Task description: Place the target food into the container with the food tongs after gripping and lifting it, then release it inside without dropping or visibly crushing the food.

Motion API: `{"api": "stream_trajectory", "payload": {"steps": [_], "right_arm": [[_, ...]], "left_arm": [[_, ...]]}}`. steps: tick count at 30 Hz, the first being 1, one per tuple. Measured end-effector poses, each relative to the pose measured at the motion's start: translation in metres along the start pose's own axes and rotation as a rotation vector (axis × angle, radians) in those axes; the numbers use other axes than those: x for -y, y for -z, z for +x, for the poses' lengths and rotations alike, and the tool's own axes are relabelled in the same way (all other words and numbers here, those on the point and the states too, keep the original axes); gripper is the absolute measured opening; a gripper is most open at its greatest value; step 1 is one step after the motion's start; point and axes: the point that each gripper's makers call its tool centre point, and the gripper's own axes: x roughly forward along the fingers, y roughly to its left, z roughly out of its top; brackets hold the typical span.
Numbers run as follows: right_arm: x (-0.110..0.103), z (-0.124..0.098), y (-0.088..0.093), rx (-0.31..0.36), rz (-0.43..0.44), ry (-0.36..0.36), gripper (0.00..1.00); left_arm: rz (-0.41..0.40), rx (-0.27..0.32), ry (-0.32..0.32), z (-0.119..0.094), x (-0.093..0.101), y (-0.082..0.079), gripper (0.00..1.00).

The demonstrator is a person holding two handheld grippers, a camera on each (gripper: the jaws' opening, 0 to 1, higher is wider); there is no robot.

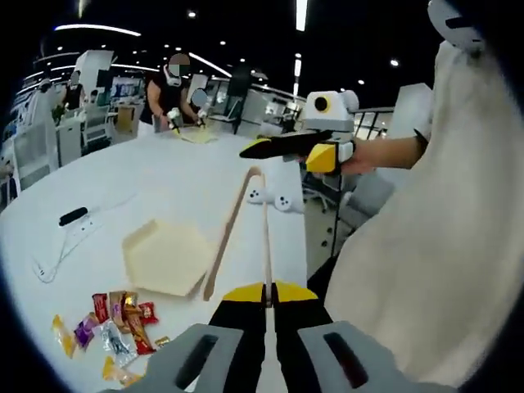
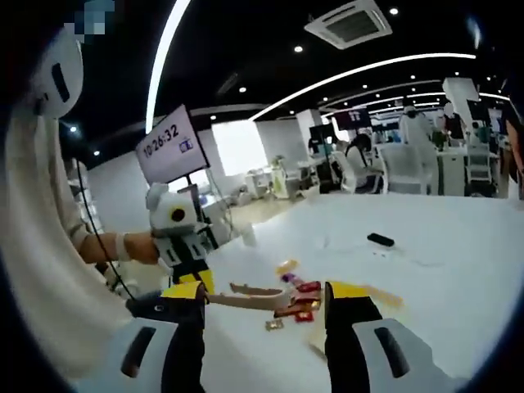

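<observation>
careful, your left gripper pinches the tongs by one end, your right gripper is spread, and the candy below-left could crush under a hard squeeze.

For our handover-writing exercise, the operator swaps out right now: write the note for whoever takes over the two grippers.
Left gripper: shut on the wooden tongs, held over the white table.
Right gripper: fingers open, empty.
Wrapped snacks lie in a pile beside the hexagonal container, which has nothing in it.
Done: tongs in hand.
Left: grip a snack with the tongs, lift it, release it gently inside the container.
</observation>
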Motion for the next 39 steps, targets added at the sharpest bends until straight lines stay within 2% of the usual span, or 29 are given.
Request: {"api": "stream_trajectory", "payload": {"steps": [8, 14, 18, 23, 28, 35, 39], "right_arm": [[-0.002, 0.003, 0.001, -0.029, -0.019, -0.071, 0.59], [-0.015, 0.007, 0.0, -0.068, -0.054, -0.167, 0.59], [-0.027, 0.012, 0.0, -0.096, -0.086, -0.243, 0.59], [-0.037, 0.016, 0.004, -0.128, -0.114, -0.304, 0.58], [-0.041, 0.016, 0.003, -0.119, -0.113, -0.335, 0.51], [-0.044, 0.016, 0.003, -0.119, -0.11, -0.348, 0.5], [-0.051, 0.017, 0.001, -0.114, -0.111, -0.37, 0.44]], "left_arm": [[0.002, 0.024, 0.037, -0.006, 0.011, -0.008, 0.0], [0.015, 0.039, 0.059, -0.007, 0.019, -0.018, 0.0], [0.041, 0.022, 0.081, -0.005, 0.026, -0.023, 0.0], [0.06, 0.024, 0.106, -0.004, 0.033, -0.031, 0.0], [0.068, 0.027, 0.119, -0.003, 0.039, -0.037, 0.0], [0.079, 0.042, 0.134, -0.002, 0.043, -0.045, 0.0], [0.082, 0.058, 0.152, -0.004, 0.046, -0.05, 0.0]]}}
